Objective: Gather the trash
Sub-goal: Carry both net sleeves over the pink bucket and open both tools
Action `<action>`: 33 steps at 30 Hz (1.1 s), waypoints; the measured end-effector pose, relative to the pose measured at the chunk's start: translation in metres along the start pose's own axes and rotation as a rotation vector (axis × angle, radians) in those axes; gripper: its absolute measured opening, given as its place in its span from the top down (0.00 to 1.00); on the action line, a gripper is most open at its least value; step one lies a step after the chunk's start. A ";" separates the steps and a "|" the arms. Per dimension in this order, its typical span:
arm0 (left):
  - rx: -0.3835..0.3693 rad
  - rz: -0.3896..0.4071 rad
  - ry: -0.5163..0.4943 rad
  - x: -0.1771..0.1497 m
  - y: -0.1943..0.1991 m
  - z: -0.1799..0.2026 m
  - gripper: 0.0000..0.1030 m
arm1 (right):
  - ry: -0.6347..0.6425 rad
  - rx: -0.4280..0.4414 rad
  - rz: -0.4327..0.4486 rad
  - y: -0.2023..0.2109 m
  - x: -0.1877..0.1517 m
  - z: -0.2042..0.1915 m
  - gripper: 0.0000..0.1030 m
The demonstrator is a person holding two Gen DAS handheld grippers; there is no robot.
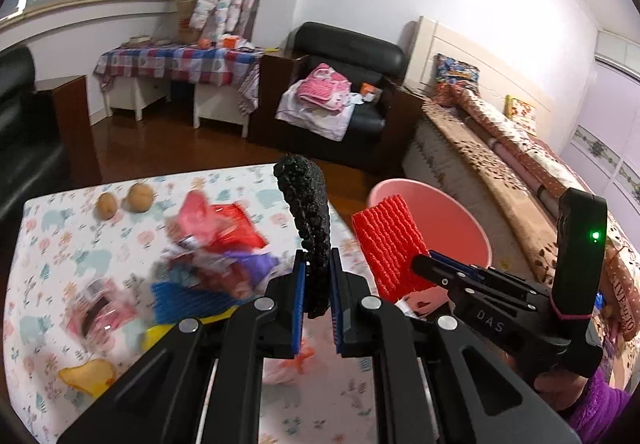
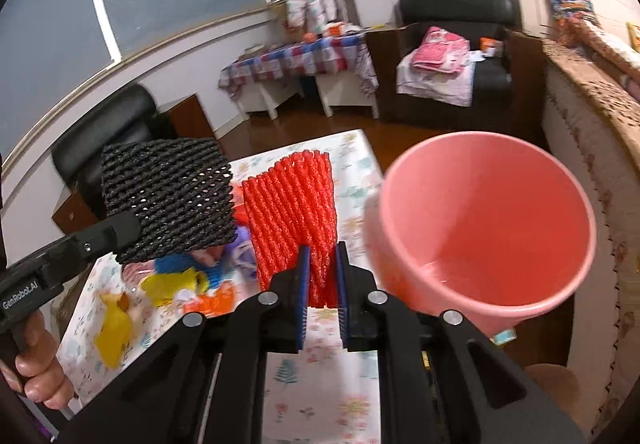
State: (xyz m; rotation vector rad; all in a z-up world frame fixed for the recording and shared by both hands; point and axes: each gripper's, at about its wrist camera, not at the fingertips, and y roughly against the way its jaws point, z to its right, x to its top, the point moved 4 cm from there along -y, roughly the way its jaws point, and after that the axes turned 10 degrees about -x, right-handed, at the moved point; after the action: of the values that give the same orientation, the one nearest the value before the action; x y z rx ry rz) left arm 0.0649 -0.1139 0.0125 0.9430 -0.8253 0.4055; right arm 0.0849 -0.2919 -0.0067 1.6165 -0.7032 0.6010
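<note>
Right claw [image 2: 323, 276] first, nearest the lens: its blue pads are pressed in on the lower end of a red foam-mesh fruit sleeve [image 2: 294, 219], which stands upright out of the grip, long axis running up and away from the claw. Left claw [image 1: 319, 284] matches it, pinching a black foam-mesh fruit sleeve [image 1: 306, 215] by its lower end, that one also standing tall and leaning a touch leftward at the top. Both pieces are clear of the patterned worktop [image 2: 320, 376], carried in the air.

Just beyond the right claw, to its right, sits the round pink plastic bin [image 2: 480, 228], mouth open and tipped toward the camera, apparently empty inside. That is the relation that matters: the bin lies right and slightly forward of the red sleeve, just beside it, while from the left wrist view the bin [image 1: 448, 211] sits farther off, past the right claw [image 1: 426, 264]. So the right hand looks nearer and should drop first, by my reading.

Farther back on the worktop, a blurred heap of coloured wrappers [image 1: 208, 264] waits, uncollected, with two brown round fruits [image 1: 124, 199] near the far edge.
</note>
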 end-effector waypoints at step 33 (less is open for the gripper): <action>-0.141 -0.165 -0.128 0.010 -0.133 0.088 0.88 | -0.153 -0.268 -0.012 -0.013 0.008 0.117 0.88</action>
State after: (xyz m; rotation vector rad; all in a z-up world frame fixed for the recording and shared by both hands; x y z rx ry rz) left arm 0.1165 -0.2599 -0.0248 0.9048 -0.8732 0.1436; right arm 0.0999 -0.4072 -0.0281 1.4249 -0.8488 0.3590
